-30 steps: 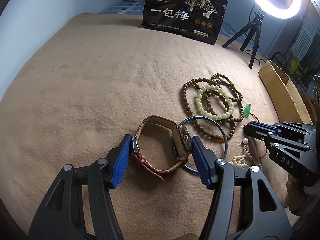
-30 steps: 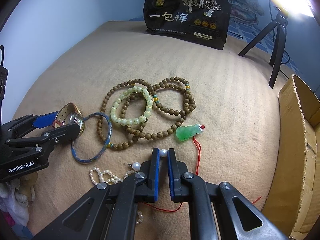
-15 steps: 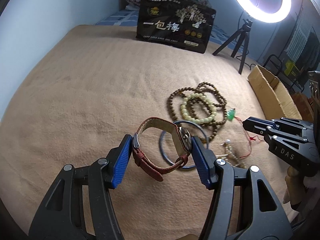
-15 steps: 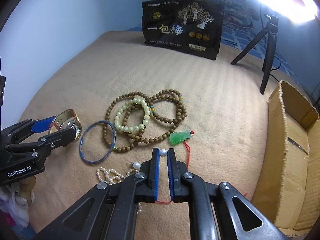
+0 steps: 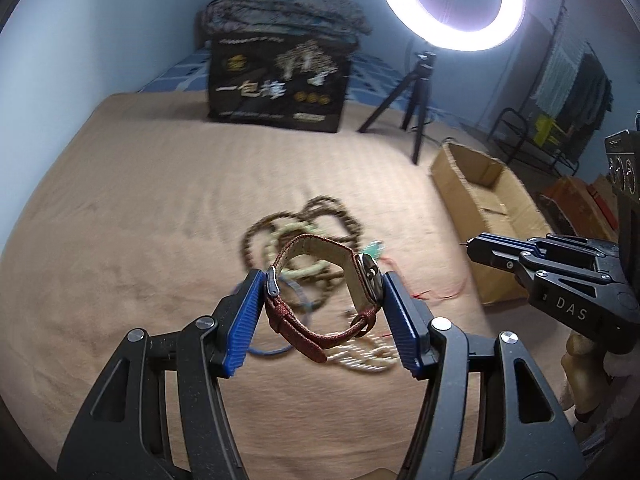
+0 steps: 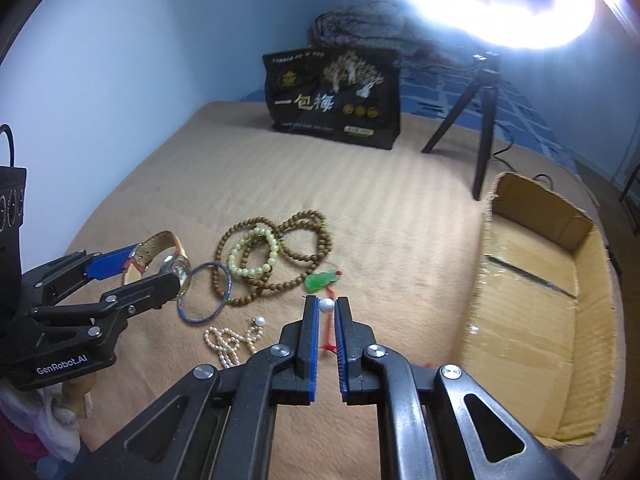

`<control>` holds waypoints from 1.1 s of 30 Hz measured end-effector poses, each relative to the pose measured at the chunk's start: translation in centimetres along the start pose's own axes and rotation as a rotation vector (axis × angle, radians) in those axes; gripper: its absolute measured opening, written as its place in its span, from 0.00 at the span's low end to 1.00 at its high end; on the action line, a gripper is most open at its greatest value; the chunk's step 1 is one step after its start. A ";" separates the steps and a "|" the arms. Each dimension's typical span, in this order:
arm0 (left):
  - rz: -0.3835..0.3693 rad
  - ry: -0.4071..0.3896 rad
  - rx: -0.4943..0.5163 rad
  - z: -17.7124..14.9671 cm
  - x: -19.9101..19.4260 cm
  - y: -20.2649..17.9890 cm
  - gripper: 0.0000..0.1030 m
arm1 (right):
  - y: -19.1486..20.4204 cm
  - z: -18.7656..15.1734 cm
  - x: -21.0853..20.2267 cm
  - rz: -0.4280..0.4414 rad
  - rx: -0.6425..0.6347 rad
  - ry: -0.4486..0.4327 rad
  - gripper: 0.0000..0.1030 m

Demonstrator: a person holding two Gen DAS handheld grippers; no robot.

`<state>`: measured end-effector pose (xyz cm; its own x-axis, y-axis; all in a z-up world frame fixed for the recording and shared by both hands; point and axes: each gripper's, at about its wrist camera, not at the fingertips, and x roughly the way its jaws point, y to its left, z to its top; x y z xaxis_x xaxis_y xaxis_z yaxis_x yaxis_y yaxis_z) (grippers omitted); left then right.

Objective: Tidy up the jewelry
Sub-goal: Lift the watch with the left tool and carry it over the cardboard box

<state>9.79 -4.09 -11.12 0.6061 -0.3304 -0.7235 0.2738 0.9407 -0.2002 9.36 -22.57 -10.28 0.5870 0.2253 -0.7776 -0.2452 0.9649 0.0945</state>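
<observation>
Left hand-held gripper (image 5: 325,312) clamps the red-strapped wristwatch (image 5: 320,300) half-wide; right hand-held gripper (image 6: 327,312) pinches a small white pearl (image 6: 326,305); open cardboard box (image 6: 576,264) looks empty; brown bead strands (image 6: 276,256) still on the bed.

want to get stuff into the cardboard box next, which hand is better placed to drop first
Probably right. The right tool, pinching a white pearl, sits beside the cardboard box; the left tool, holding the watch, is farther away across the bead pile.

Beads (image 6: 272,256), box (image 6: 532,280) on blanket (image 6: 360,200)

bare blanket (image 6: 400,216) between beads (image 6: 272,256), cardboard box (image 6: 536,280)
</observation>
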 end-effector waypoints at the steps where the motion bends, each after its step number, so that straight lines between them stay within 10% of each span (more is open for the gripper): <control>1: -0.007 -0.004 0.013 0.2 -0.1 -0.8 0.59 | -0.4 0.0 -0.5 -0.004 0.006 -0.006 0.05; 33: -0.205 0.028 0.169 7.6 8.2 -18.2 0.59 | -15.6 -2.8 -5.4 -0.176 0.266 0.000 0.05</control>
<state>15.43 -24.53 -8.37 0.5053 -0.5080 -0.6976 0.5109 0.8276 -0.2327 7.86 -39.23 -9.34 0.6026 0.0518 -0.7964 0.0705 0.9905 0.1177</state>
